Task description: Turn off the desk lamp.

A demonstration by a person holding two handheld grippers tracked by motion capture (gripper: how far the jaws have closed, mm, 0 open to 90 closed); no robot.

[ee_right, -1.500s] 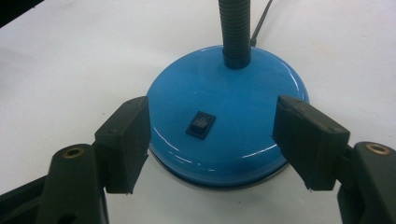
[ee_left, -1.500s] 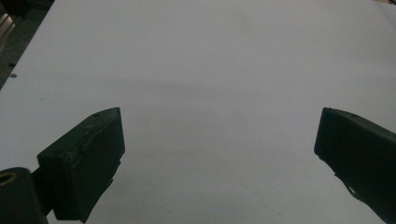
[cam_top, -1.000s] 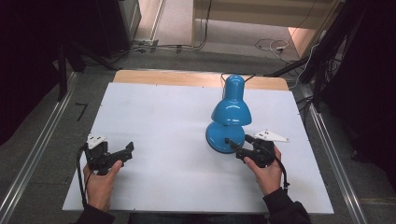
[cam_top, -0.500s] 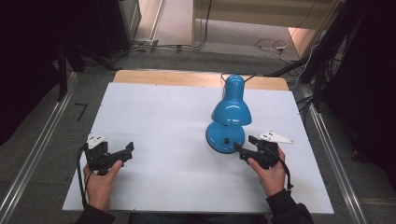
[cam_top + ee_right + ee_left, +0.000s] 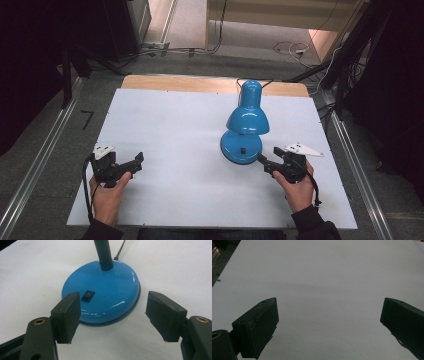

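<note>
On the table (image 5: 165,125), lamp (image 5: 246,131) shade pointing away

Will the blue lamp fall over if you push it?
Probably not easily: the lamp sits on a wide, flat round base. Its glossy surface looks slippery for the fingers, and the ribbed neck likely bends.

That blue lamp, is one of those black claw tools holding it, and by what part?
Nothing is held. The right gripper is open just short of the blue lamp base; the left gripper is open over bare table.
</note>
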